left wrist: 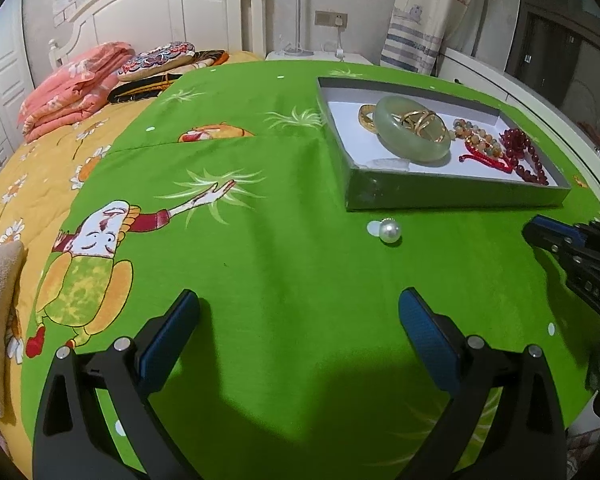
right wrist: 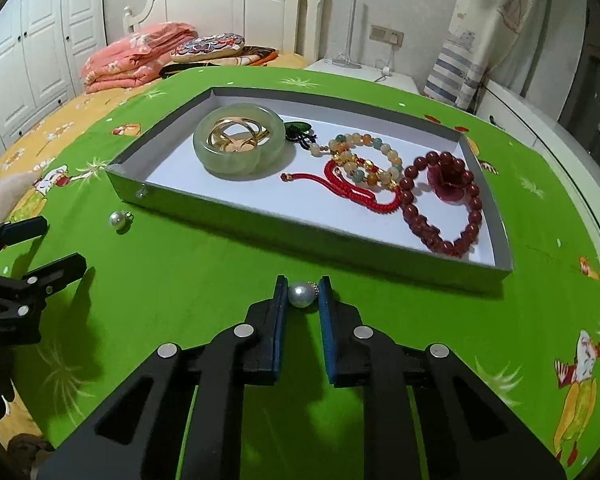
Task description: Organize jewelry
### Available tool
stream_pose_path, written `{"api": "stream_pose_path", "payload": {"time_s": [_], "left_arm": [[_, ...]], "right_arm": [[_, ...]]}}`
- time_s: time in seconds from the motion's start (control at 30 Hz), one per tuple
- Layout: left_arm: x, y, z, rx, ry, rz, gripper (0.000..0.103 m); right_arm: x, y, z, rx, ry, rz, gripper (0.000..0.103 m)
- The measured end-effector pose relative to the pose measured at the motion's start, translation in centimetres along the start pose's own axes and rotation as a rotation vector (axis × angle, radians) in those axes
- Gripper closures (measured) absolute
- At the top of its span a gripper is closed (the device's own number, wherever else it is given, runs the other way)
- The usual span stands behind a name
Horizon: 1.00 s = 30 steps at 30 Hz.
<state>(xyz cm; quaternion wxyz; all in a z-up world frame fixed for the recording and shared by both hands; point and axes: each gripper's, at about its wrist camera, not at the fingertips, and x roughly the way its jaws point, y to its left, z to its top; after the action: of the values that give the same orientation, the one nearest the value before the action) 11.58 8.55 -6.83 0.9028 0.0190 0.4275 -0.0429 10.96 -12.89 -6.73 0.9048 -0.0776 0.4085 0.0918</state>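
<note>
Landmark: the grey tray (right wrist: 312, 236) with the white floor, lying on the green cartoon-print cloth (right wrist: 180, 280) that covers the bed.
My right tool (right wrist: 303, 295): its two blue-padded fingers are closed on a pearl earring (right wrist: 300, 295), just in front of the tray's near wall; I cannot tell whether the pearl still touches the cloth.
My left tool (left wrist: 299, 308): fingers wide apart with nothing between them, low over the cloth, well in front of the tray's left near corner.
Second pearl earring (left wrist: 391, 233): loose on the cloth, just in front of the tray's near wall by its left corner, between the tray and my left tool.
Jade bangle (right wrist: 238, 145): lying flat in the left part of the tray.
Gold rings (right wrist: 236, 138): resting inside the bangle's opening; from the left wrist view another gold piece (left wrist: 367, 117) sits against the bangle's far-left side.
Dark green pendant (right wrist: 298, 132): in the tray, touching the bangle's right side.
Mixed pastel bead bracelet (right wrist: 374, 160): middle of the tray, right of the bangle.
Red cord bracelet (right wrist: 354, 188): overlapping the pastel beads, toward the tray's near wall.
Dark red bead bracelet (right wrist: 444, 204): right end of the tray, with a dark red flower-shaped piece (right wrist: 446, 184) lying in its far part.
Beyond the tray: folded pink quilt (right wrist: 136, 56) and white headboard (right wrist: 228, 8).
</note>
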Motion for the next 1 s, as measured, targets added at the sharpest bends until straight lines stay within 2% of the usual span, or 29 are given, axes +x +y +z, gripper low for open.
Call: {"api": "stream_pose_path", "payload": {"time_s": [0.3, 0.6, 0.67, 0.77, 0.83, 1.0], "left_arm": [[0.2, -4.2, 0.5, 0.099, 0.0, -0.02, 0.018], [2.2, -4.4, 3.0, 0.084, 0.0, -0.044, 0.033], [2.4, -4.6, 3.3, 0.096, -0.01, -0.05, 0.039], [2.4, -5.3, 3.3, 0.133, -0.028, -0.063, 0.052], [2.2, -5.8, 3.1, 0.166, -0.039, -0.077, 0.065], [1.9, -6.8, 2.6, 0.226, -0.057, -0.076, 0.088]], "right_arm": [[-1.4, -1.9, -1.8, 0.054, -0.004, 0.026, 0.087], [-1.4, -2.2, -1.9, 0.067, -0.008, 0.042, 0.087], [-1.4, -2.2, -1.9, 0.068, -0.009, 0.043, 0.087], [-1.4, -2.3, -1.9, 0.07, -0.009, 0.046, 0.087], [-1.4, -2.3, -1.9, 0.07, -0.009, 0.047, 0.087], [-1.4, -2.3, -1.9, 0.071, -0.01, 0.048, 0.087]]}}
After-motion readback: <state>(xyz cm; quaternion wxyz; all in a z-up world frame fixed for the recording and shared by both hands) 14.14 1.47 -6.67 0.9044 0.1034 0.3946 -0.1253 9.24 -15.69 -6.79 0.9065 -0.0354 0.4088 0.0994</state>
